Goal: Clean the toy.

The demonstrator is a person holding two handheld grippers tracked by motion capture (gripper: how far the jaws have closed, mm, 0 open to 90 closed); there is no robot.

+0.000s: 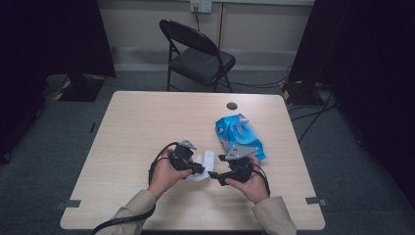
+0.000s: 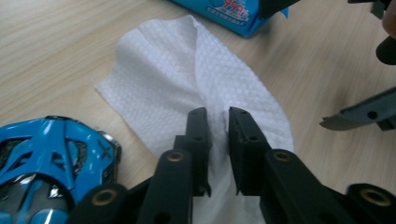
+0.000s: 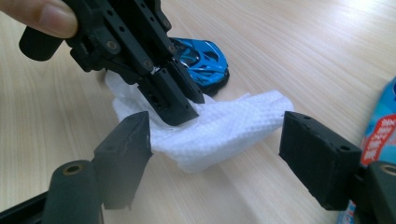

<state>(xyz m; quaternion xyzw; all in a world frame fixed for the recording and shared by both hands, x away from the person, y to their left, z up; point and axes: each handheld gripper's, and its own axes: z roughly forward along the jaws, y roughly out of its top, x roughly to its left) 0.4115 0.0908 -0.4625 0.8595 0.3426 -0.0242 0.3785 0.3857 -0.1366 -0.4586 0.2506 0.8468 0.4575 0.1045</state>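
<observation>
A: Where is the wipe [image 2: 187, 79] lying?

B: It lies flat on the table [image 1: 147, 122], under and between the jaws of the left claw [image 2: 218, 116]. The right claw [image 3: 215, 140] is just beside it on the other side, and the wipe's near edge lies between its jaws.

A: And the toy car [image 3: 203, 60]?

B: It lies on the table close behind the left claw, touching the wipe's edge as far as I can see.

A: The wipes pack [image 1: 240, 134]?

B: It lies on the table beyond the right claw, just past the wipe.
</observation>
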